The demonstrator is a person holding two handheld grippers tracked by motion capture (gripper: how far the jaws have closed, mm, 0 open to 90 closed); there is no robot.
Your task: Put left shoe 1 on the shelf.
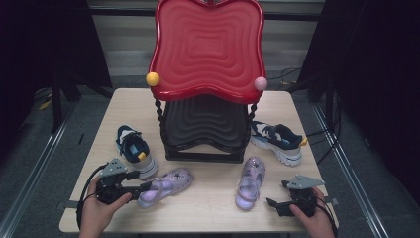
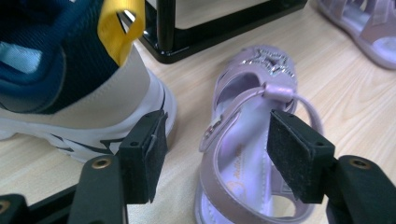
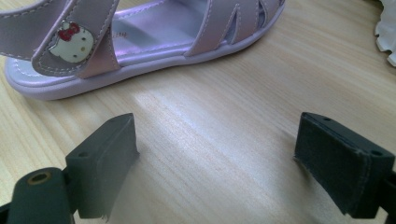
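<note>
Two sandals (image 1: 166, 186) (image 1: 250, 182) lie before the rack (image 1: 205, 131), between two sneakers (image 1: 133, 150) (image 1: 276, 140).

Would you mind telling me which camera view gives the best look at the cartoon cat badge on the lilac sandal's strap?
The right gripper view: the cat badge sits close and sharp on the strap of the right lilac sandal. The high view shows that sandal whole but too small for the badge; the left gripper view shows just its edge.

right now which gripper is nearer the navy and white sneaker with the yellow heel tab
Left. The left gripper sits just below that sneaker; the right gripper is across the table.
</note>
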